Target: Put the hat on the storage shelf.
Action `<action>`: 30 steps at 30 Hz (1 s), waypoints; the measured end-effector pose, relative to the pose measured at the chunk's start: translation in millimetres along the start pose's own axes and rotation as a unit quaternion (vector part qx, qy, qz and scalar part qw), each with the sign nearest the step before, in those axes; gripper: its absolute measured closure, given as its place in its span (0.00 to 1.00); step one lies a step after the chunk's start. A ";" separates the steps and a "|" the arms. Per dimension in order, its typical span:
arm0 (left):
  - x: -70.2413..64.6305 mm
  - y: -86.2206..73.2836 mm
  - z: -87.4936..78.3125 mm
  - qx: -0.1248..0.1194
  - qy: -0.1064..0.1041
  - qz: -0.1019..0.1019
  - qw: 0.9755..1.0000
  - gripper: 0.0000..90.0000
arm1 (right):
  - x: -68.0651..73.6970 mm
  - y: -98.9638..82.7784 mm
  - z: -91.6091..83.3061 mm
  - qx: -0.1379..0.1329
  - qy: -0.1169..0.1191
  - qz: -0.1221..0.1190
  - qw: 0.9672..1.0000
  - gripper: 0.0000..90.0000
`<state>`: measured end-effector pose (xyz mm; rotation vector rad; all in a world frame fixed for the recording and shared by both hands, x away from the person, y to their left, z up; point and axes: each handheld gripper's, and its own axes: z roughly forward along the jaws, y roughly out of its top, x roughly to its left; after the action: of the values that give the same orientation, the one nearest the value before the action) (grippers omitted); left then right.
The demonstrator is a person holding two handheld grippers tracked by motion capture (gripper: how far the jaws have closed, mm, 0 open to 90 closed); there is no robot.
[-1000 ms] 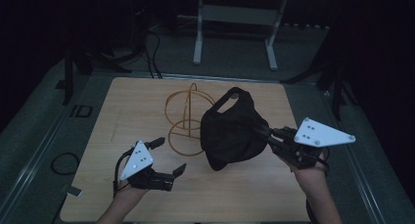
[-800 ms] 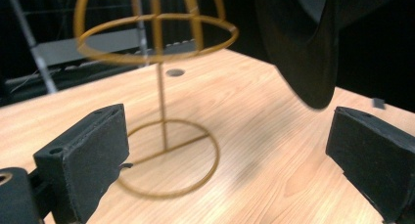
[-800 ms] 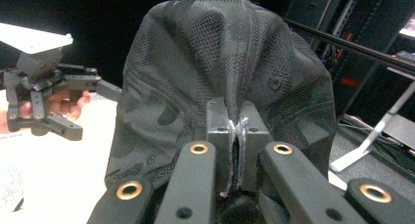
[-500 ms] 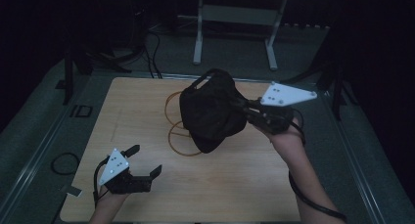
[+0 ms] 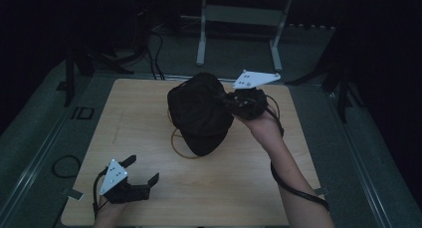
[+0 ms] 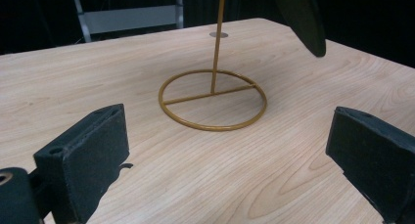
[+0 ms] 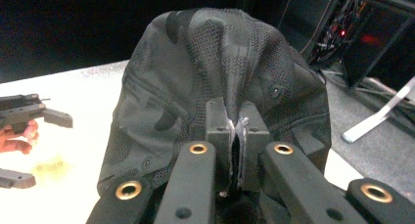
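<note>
Black mesh cap (image 5: 200, 113) hung pinched in the right claw (image 5: 230, 101), held above the brass wire stand (image 6: 213, 98) mid-tabletop (image 5: 149, 118). The left claw (image 5: 142, 171) waited spread and empty. Seating the cap apparently remained.

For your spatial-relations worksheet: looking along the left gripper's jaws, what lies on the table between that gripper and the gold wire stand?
Nothing: in the left gripper view, only bare wooden table lies between the open left gripper and the gold wire stand.
</note>
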<state>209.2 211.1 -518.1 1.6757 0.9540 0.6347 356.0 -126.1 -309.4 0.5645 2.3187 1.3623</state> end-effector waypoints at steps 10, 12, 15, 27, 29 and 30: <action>-1.4 -4.1 2.0 0.001 -0.009 0.000 1.000 0.03 | -0.8 -6.7 32.1 0.030 0.011 0.019 0.999 0.94; -1.4 -4.3 2.0 0.001 -0.010 0.000 1.000 0.03 | -0.1 -8.0 35.4 0.031 0.008 0.020 0.999 0.94; -0.8 -5.0 1.0 -0.001 -0.010 -0.004 1.000 0.03 | -0.5 -9.6 39.3 0.033 0.010 0.022 0.999 0.92; -0.2 -5.1 -0.8 -0.006 -0.018 -0.008 1.000 0.03 | -1.1 -17.2 54.3 0.045 0.020 0.035 0.998 0.84; 0.1 -5.0 -1.3 -0.007 -0.020 -0.008 1.000 0.03 | -2.9 -19.6 57.2 0.048 0.025 0.045 0.998 0.79; -0.1 -5.0 -1.5 -0.009 -0.020 -0.008 1.000 0.03 | -3.5 -20.7 58.7 0.049 0.026 0.047 0.997 0.76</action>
<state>206.5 212.4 -522.5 1.6571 0.9305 0.5954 386.4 -94.5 -353.7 0.6832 2.4394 1.3240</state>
